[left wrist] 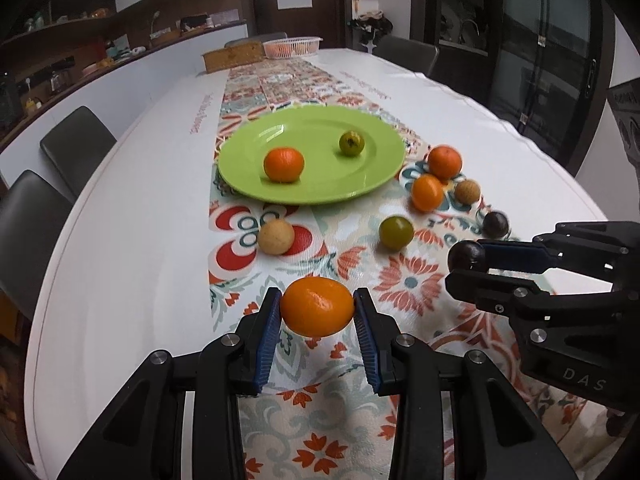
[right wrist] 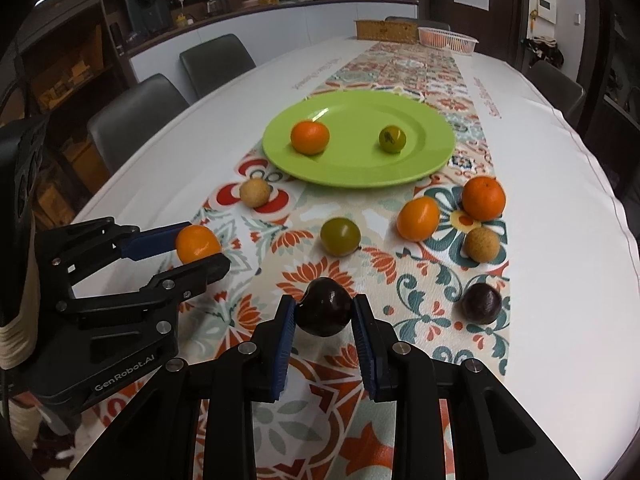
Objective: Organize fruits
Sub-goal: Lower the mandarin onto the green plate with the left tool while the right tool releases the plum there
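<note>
My left gripper (left wrist: 317, 307) is shut on an orange kumquat (left wrist: 317, 306), held over the patterned runner; it also shows in the right wrist view (right wrist: 198, 244). My right gripper (right wrist: 324, 310) is shut on a dark plum (right wrist: 325, 307), seen in the left wrist view (left wrist: 466, 255) too. A green plate (left wrist: 256, 160) ahead holds a tangerine (left wrist: 283, 164) and a small green fruit (left wrist: 351, 143). Loose on the runner lie a green fruit (right wrist: 340, 236), two orange fruits (right wrist: 417, 218) (right wrist: 483, 198), two tan longans (right wrist: 255, 192) (right wrist: 481, 244) and another dark plum (right wrist: 481, 303).
The table (left wrist: 132, 216) is long with a white cloth and floral runner. A white basket (left wrist: 292, 47) and a woven box (left wrist: 232, 57) stand at its far end. Grey chairs (left wrist: 76, 148) line the left side, and a counter runs behind them.
</note>
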Action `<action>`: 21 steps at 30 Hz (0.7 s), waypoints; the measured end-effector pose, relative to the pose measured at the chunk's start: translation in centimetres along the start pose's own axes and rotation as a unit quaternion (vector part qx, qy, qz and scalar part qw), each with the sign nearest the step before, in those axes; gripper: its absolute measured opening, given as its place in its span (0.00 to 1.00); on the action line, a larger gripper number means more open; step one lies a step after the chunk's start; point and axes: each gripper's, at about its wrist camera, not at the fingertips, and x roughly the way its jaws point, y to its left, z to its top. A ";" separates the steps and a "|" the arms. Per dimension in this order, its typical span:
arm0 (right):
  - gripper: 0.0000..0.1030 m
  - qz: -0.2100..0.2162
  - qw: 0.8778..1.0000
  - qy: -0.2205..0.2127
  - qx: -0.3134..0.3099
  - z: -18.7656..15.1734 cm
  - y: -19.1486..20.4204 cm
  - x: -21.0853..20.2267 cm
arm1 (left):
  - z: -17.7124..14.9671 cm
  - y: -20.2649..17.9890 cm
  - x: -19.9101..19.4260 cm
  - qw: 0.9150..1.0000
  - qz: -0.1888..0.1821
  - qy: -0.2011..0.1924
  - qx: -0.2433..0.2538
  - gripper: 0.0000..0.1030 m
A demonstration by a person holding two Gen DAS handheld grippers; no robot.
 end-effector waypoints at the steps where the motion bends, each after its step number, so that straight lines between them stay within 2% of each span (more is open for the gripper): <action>1: 0.29 0.002 1.000 -0.004 0.000 0.2 0.0 -0.3 | 0.2 0.0 -0.3 1.000 0.001 -0.004 -0.002 0.35; 11: 0.29 0.004 0.999 -0.049 -0.001 2.3 -1.1 -2.5 | 2.9 -0.1 -2.0 0.999 0.004 -0.033 -0.023 0.35; 21: 0.29 0.010 0.996 -0.087 -0.001 6.2 -2.3 -3.6 | 6.8 0.5 -2.3 0.998 0.002 -0.066 -0.024 0.35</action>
